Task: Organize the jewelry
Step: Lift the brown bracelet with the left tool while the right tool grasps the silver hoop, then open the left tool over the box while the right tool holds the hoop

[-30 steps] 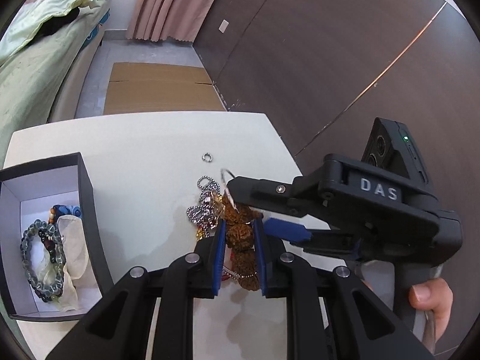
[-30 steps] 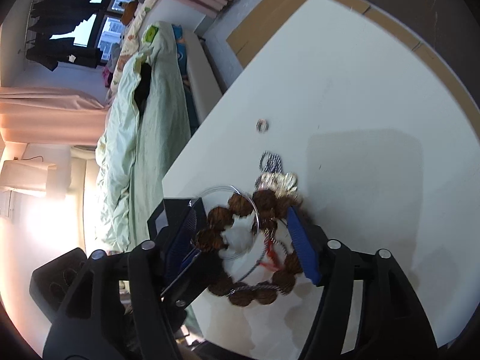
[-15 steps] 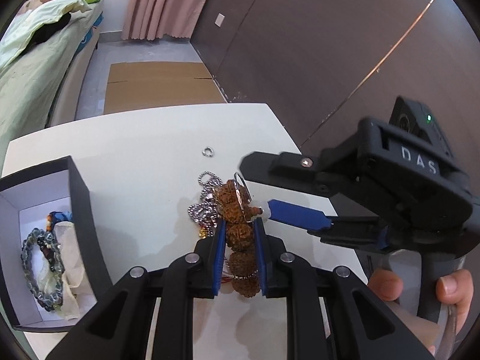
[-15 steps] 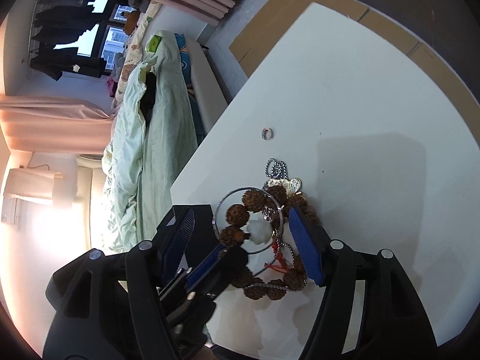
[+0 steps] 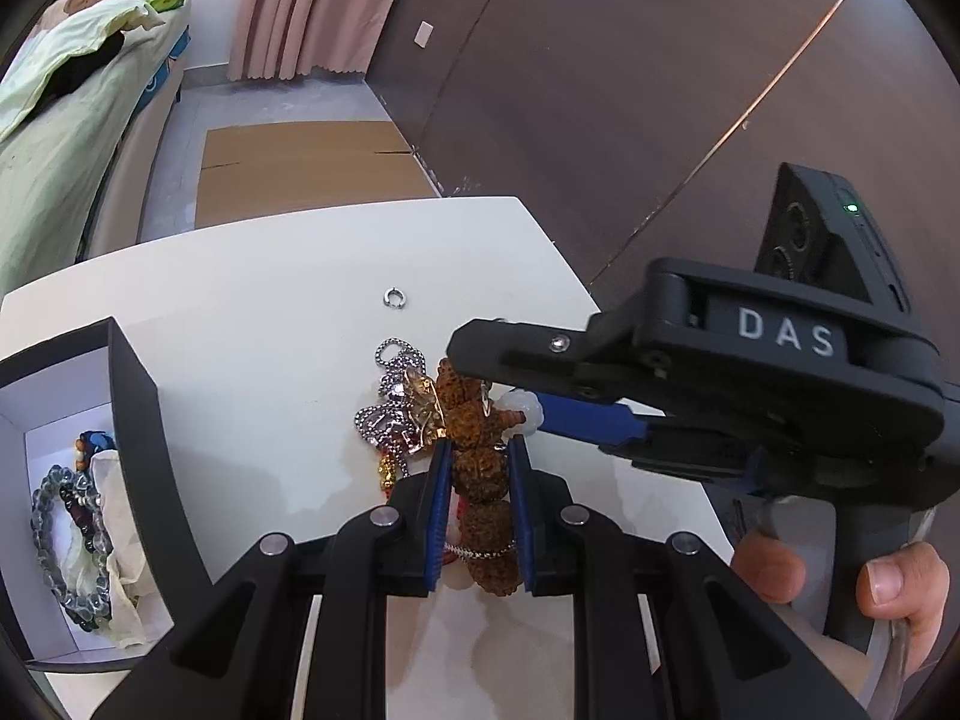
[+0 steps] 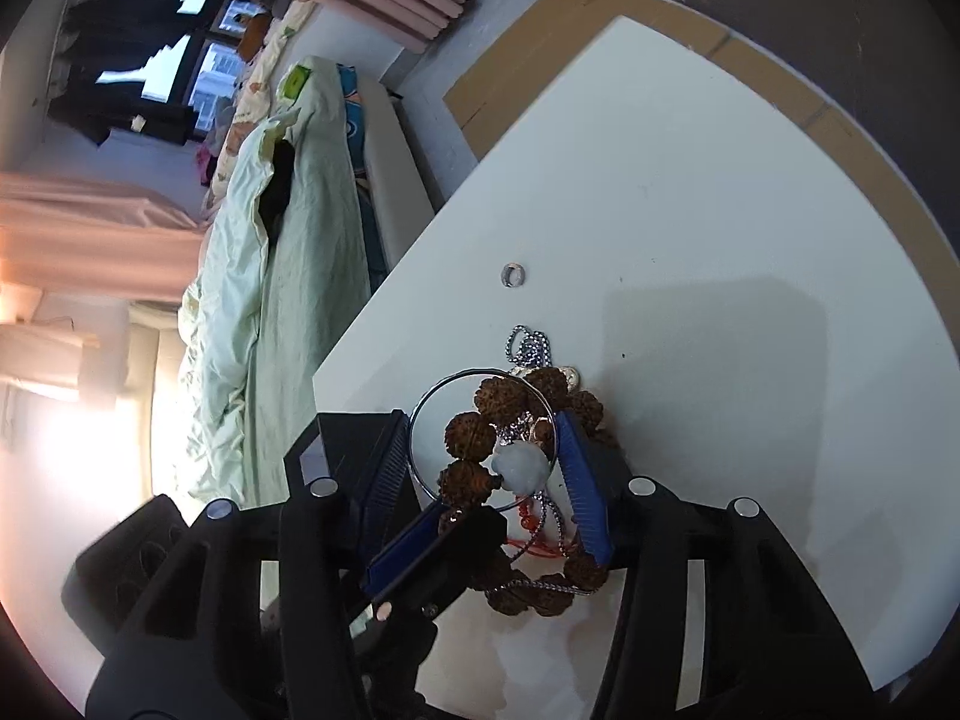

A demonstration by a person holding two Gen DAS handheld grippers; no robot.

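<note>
My left gripper [image 5: 478, 457] is shut on a brown seed-bead bracelet [image 5: 480, 468] lying in a tangled jewelry pile on the white table [image 5: 270, 324]. The pile holds a silver ball chain [image 5: 393, 402], a gold pendant [image 5: 423, 405], a thin silver hoop [image 6: 480, 432] and a white charm [image 6: 522, 471]. My right gripper [image 6: 480, 444] is open, its blue pads on either side of the same bracelet [image 6: 468, 432]. In the left wrist view it reaches in from the right [image 5: 600, 384]. A small silver ring [image 5: 393, 298] lies apart, farther back.
A black box with white lining [image 5: 132, 420] stands at the left and holds a grey bead bracelet [image 5: 60, 540], other beads and crumpled tissue. A bed [image 5: 54, 96] and cardboard on the floor [image 5: 300, 162] lie beyond the table.
My right gripper has come back in over the pile, its fingers now around the bracelet and hoop. My left gripper stays shut on the brown bracelet.
</note>
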